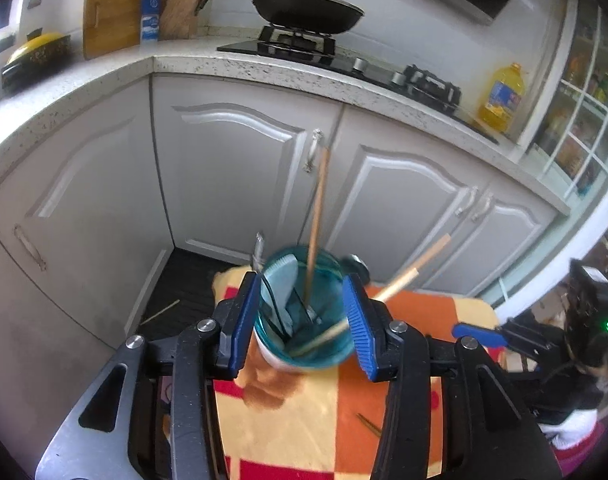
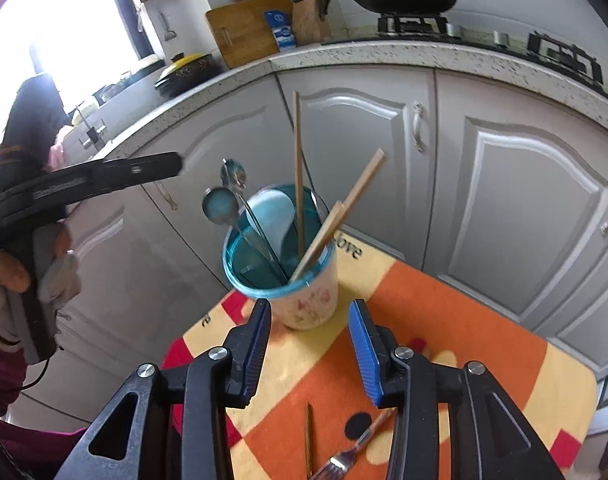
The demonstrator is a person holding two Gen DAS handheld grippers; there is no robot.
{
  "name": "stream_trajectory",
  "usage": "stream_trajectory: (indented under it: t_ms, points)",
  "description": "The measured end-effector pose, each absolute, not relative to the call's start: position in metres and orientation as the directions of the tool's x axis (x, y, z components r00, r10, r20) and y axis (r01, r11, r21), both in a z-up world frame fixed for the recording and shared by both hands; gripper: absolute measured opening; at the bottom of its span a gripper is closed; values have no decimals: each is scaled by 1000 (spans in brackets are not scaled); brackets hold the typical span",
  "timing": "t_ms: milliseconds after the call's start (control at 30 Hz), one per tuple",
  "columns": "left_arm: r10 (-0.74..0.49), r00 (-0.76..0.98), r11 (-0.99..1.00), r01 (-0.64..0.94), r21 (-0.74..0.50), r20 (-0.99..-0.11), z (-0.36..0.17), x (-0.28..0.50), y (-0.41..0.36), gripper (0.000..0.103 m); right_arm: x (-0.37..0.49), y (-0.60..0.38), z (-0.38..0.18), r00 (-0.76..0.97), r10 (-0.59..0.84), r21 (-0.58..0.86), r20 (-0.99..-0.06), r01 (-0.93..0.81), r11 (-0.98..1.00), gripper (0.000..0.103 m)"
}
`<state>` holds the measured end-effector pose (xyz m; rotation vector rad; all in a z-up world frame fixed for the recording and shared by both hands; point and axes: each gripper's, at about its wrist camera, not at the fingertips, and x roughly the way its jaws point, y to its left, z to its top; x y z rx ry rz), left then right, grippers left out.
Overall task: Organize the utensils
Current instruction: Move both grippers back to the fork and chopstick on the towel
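A cup with a teal rim (image 2: 291, 280) stands on an orange and yellow cloth (image 2: 444, 332). It holds wooden chopsticks (image 2: 298, 168), metal spoons (image 2: 231, 192) and a pale blue spoon (image 2: 273, 216). In the left wrist view my left gripper (image 1: 304, 320) is open, its blue pads on either side of the cup (image 1: 304, 344), above its rim. My right gripper (image 2: 310, 344) is open and empty, just short of the cup. A fork (image 2: 344, 460) and a single chopstick (image 2: 308, 440) lie on the cloth below the right gripper.
White cabinet doors (image 2: 384, 152) and a speckled counter (image 1: 263, 68) stand behind the table. A wok (image 1: 308, 10) sits on the stove. An oil bottle (image 1: 502, 98) is at the right. The table edge drops off just past the cup.
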<state>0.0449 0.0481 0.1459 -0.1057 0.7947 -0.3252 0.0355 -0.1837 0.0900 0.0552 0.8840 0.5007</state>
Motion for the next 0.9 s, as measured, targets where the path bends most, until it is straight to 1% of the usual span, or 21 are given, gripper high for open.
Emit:
stream_trajectory:
  t_ms: [367,900]
  points:
    - [-341,596,934,303,-190,-727,116,-2,15,43,3,-206,67,524,387,245,-758,-321,915,39]
    - [-349,490,924,322,-206,-799,58,-24,-20,43,-29,-228,25,462,330,235,-823,-252,939,40]
